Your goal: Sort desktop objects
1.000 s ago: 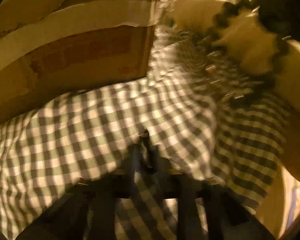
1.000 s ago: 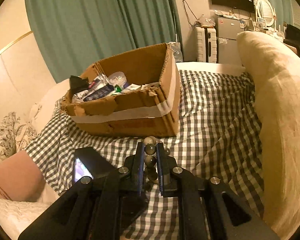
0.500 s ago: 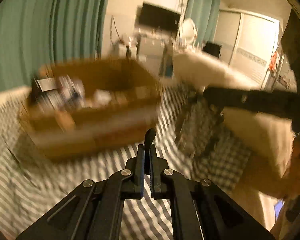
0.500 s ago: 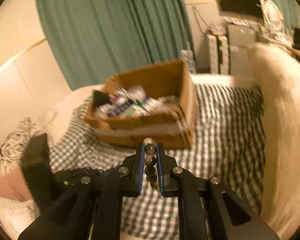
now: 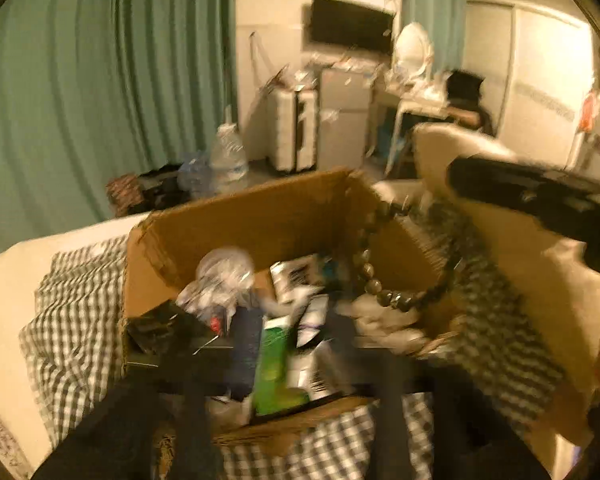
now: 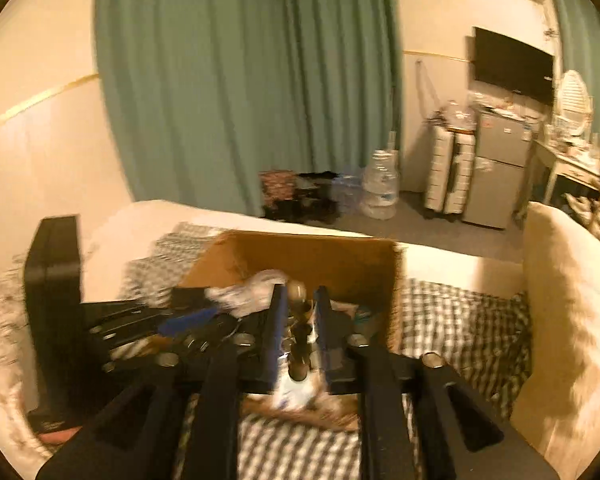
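Beaded bracelet: a string of dark round glossy beads point(image 5: 384, 280), draped in a loop over the right side of the box in the left wrist view; in the right wrist view the beads point(image 6: 299, 340) run in a line between the two fingers of the right claw.
Right claw: point(image 6: 299, 304) clenched on the beaded bracelet, held above the near edge of the box; in the left wrist view it shows as a blurred black bar point(image 5: 532, 196) at the right, the bead loop hanging below it.
Left claw: point(image 5: 288, 384) badly blurred at the bottom of its own view, so whether it is released or clenched cannot be told; in the right wrist view its black body point(image 6: 148, 328) sits just left of the right claw, by the box's left side.
Box: an open brown cardboard box point(image 5: 260, 220) resting on a green-and-white checked cloth point(image 5: 76, 308) spread over a bed.
Box contents: a green packet point(image 5: 276, 368), a crumpled clear plastic wrapper point(image 5: 220, 280), dark and white packets, all jumbled together.
Surroundings: green curtain point(image 6: 240, 92), cream cushion point(image 6: 568, 312) right of the box, large water bottle point(image 6: 380, 184) on the floor.
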A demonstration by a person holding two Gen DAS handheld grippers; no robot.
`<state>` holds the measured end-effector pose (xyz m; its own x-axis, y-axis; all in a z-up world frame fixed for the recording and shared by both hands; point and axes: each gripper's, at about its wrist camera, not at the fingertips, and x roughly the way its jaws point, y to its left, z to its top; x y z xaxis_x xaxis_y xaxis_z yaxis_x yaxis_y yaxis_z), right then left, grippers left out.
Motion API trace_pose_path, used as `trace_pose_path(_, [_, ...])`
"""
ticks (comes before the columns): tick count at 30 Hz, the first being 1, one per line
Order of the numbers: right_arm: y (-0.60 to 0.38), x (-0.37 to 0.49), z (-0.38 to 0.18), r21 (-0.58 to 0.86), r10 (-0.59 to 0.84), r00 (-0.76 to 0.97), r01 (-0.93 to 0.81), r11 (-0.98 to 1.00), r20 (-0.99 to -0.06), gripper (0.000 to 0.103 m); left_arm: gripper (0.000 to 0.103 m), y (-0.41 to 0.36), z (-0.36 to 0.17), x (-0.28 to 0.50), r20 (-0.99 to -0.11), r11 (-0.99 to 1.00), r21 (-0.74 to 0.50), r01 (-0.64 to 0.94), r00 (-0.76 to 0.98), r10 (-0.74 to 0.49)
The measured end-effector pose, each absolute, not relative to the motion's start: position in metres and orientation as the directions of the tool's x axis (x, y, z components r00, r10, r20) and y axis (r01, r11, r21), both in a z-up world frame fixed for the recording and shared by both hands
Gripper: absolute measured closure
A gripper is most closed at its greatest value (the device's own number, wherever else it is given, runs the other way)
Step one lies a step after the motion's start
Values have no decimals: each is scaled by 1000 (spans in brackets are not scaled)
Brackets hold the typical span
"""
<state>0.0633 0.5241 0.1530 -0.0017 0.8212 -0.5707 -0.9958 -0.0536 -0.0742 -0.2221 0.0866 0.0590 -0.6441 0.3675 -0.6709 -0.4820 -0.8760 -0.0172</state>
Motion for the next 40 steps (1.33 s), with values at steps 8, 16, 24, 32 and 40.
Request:
trace_pose_path(8, [500,96,142,-109,848,106,-992,57,-519,6,0,54,58,-205,-644,-954,18,-301,-733,219])
trace_pose_path(16, [427,105,124,-61,819,128,-992,113,-559,0,0,28,73,-122,-542,-971,-117,-209,-806,239])
trace_pose_path(24, [384,97,61,-30,752,163,-982,186,-639,0,0,35,35,-83,-573,-972,-71,-222,-789,222])
trace_pose_path(32, [380,95,65,-28,776,173,-980,196,-607,0,0,35,31,-82,-566,-973,-69,-219,-795,219])
trace_pose_path(40, [385,90,56,-42,762,174,-981,189,-623,0,0,40,31,-74,-516,-967,-54,-248,-822,240])
